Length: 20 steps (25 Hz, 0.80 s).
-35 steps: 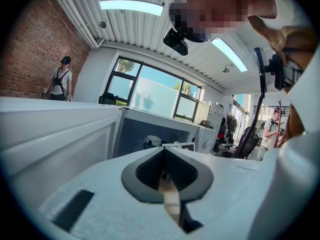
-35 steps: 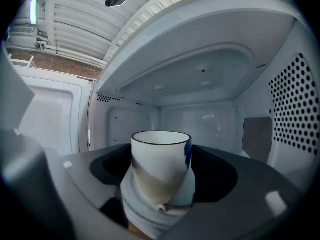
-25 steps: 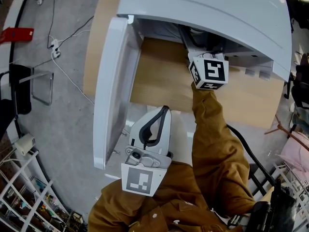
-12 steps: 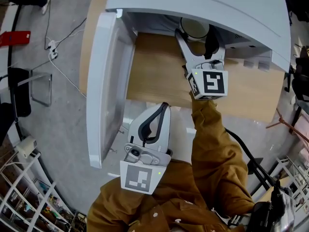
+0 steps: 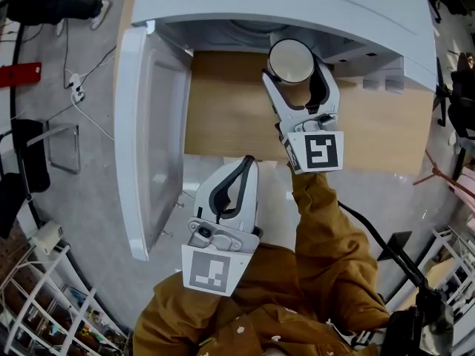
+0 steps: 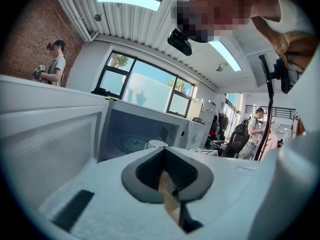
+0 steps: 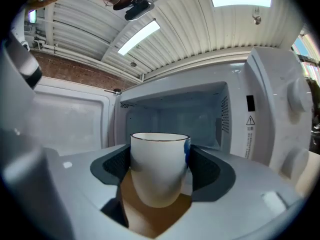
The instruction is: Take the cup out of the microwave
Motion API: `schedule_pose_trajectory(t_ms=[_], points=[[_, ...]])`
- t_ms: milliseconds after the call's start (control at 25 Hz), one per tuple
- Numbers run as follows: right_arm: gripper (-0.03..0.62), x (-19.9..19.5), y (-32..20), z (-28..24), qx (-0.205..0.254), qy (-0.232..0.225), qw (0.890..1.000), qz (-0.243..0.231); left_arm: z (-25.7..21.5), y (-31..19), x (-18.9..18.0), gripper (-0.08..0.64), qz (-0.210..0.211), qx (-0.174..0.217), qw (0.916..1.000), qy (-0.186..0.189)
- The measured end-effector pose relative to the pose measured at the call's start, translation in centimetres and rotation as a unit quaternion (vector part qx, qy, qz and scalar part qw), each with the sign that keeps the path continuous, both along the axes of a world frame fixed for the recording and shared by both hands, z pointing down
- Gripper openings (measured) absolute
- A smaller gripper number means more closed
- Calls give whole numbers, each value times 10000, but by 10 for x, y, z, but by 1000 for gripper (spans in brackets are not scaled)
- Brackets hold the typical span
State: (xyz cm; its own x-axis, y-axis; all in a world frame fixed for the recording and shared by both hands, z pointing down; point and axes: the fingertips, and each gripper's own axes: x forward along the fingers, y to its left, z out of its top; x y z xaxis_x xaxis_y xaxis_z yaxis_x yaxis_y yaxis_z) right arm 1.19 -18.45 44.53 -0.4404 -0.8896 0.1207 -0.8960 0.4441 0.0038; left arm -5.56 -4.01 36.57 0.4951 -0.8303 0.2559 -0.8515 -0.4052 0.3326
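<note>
A white cup (image 5: 289,59) with a blue mark on its side (image 7: 159,171) sits between the jaws of my right gripper (image 5: 295,71) (image 7: 160,160), which is shut on it. The cup is upright and just outside the front of the white microwave (image 5: 297,6), above the wooden table (image 5: 223,113). The microwave's door (image 5: 152,139) stands open to the left, and its cavity (image 7: 172,116) behind the cup holds nothing I can see. My left gripper (image 5: 247,163) (image 6: 164,151) is shut on nothing, held low near the person's brown jacket. From it the cup (image 6: 156,144) shows small ahead.
The microwave's control knobs (image 7: 300,94) are on its right. The open door blocks the table's left side. Cables (image 5: 89,73) and a white wire rack (image 5: 37,302) lie on the floor at the left. Other people (image 6: 52,64) stand in the room.
My right gripper has drawn back out of the microwave with the cup in it; the cup now shows fully in front of the opening. The left gripper has barely moved.
</note>
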Motion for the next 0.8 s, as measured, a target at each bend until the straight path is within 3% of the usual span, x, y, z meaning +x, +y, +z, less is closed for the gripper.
schedule_pose_trajectory(t_ms=[200, 440, 600, 800], points=[[370, 8, 19, 22, -264, 138, 9995, -64, 0, 0, 10, -2, 93, 5, 10000, 9], [370, 4, 28, 25, -50, 5, 9999, -108, 1, 1, 21, -2, 223, 23, 9997, 19], [370, 7, 38, 39, -360, 81, 9993, -85, 2, 3, 23, -2, 281, 10, 9996, -2], [370, 11, 46, 47, -379, 107, 9992, -64, 0, 1, 23, -2, 284, 36, 9996, -4]])
